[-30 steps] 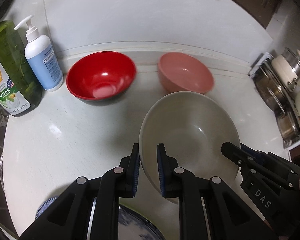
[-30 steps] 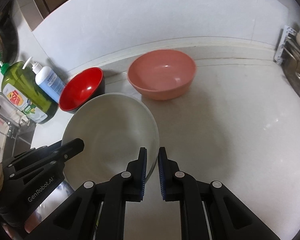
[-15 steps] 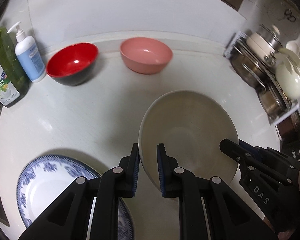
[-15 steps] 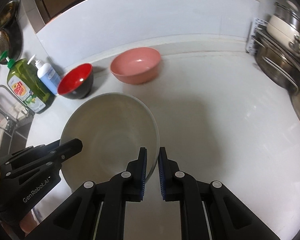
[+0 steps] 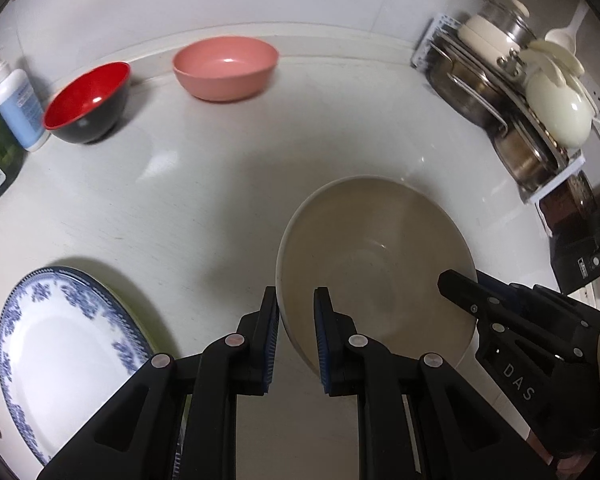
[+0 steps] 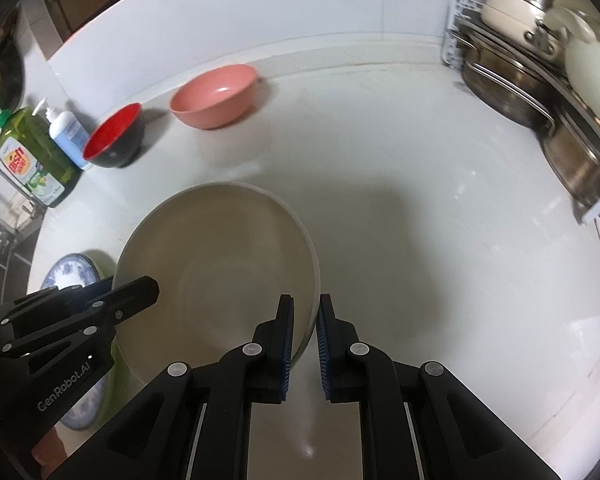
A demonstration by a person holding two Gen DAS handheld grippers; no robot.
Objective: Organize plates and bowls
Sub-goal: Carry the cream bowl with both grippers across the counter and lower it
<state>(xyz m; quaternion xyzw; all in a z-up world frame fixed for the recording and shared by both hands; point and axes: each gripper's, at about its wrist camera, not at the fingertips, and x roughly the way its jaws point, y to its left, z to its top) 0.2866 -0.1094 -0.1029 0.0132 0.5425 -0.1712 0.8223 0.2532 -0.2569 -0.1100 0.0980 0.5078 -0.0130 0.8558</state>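
A large beige bowl (image 5: 376,248) (image 6: 216,264) hangs above the white counter, held by both grippers. My left gripper (image 5: 296,304) is shut on its left rim, and my right gripper (image 6: 305,312) is shut on its right rim. In the left wrist view the right gripper (image 5: 460,292) shows at the bowl's far side. A red bowl (image 5: 87,102) (image 6: 114,136) and a pink bowl (image 5: 225,68) (image 6: 214,94) stand by the back wall. A blue-patterned plate (image 5: 66,348) (image 6: 70,276) lies at the counter's front left.
A green dish-soap bottle (image 6: 30,156) and a blue-white pump bottle (image 5: 14,106) (image 6: 66,132) stand at the left by the sink. A rack of steel pots and pale lids (image 5: 512,92) (image 6: 540,80) fills the right side.
Both grippers carried the beige bowl back from the wall and to the right. The red and pink bowls now look farther off, and the blue-patterned plate has come into view.
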